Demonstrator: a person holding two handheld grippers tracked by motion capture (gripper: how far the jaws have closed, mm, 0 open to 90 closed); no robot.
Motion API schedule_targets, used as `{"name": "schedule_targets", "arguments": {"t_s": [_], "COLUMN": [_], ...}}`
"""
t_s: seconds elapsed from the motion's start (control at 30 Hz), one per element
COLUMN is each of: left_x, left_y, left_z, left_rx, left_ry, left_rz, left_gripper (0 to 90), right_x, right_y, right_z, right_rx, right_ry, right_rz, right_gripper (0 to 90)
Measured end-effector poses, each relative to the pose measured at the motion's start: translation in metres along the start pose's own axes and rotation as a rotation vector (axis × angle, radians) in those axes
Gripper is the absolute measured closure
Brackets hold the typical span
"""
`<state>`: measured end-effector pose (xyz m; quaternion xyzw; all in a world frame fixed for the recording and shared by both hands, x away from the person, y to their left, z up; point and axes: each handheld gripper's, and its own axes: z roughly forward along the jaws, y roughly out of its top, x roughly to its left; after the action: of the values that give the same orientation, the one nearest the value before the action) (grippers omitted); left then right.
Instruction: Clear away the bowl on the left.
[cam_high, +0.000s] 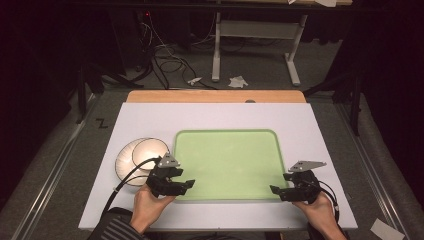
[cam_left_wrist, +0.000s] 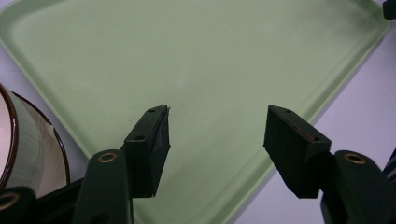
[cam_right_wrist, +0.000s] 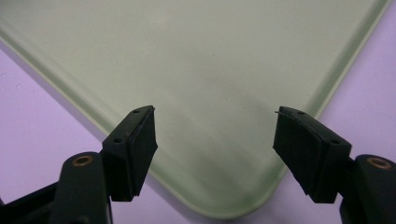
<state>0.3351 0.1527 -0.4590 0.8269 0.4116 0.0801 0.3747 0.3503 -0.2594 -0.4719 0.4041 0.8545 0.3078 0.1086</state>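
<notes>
Dark room all around, cables on the floor behind, and a white table (cam_high: 220, 120) in the middle with everything on it. Pale green tray (cam_high: 226, 164) sits in the centre with nothing on it, and two bowls (cam_high: 142, 157) are stacked a bit crooked just off its left edge, touching or nearly touching the rim.

Left gripper (cam_high: 186, 184) hovers over the tray's near-left corner, jaws spread wide with nothing between them. In the left gripper view you can see the green surface between the jaws and the bowls (cam_left_wrist: 23, 144) off to the side. Right gripper (cam_high: 274, 189) is at the near-right corner, also wide open and holding nothing; the right gripper view looks straight down on that rounded corner of the tray (cam_right_wrist: 201, 74).

My guess is nothing's really been done yet. Bowls look untouched and both claws are just parked at the tray corners. If the bowls go on the tray, or the tray gets lifted by its corners, that's all left to do.
</notes>
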Motion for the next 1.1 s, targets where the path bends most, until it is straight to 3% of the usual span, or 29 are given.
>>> {"name": "schedule_targets", "arguments": {"t_s": [0.57, 0.73, 0.97, 1.1], "left_x": [0.0054, 0.0036, 0.0029, 0.0071], "left_y": [-0.0005, -0.0002, -0.0001, 0.0013], "left_z": [-0.0012, -0.0053, -0.0049, -0.0072], "left_rx": [-0.010, -0.061, -0.052, -0.043], "left_ry": [-0.003, -0.010, -0.012, 0.010], "left_rz": [-0.030, -0.031, -0.030, -0.037], "left_gripper": [39.1, 39.3, 41.1, 42.1], "right_x": [-0.0003, -0.0009, -0.0017, -0.0015], "right_y": [0.0004, 0.0002, 0.0004, 0.0009], "right_z": [0.0010, 0.0011, 0.0014, 0.0031], "right_rx": [0.007, 0.006, 0.007, 0.018], "right_ry": [0.007, 0.005, 0.009, 0.014], "right_rz": [0.005, 0.006, 0.010, 0.015], "right_gripper": [30.8, 30.9, 30.9, 30.8]}}
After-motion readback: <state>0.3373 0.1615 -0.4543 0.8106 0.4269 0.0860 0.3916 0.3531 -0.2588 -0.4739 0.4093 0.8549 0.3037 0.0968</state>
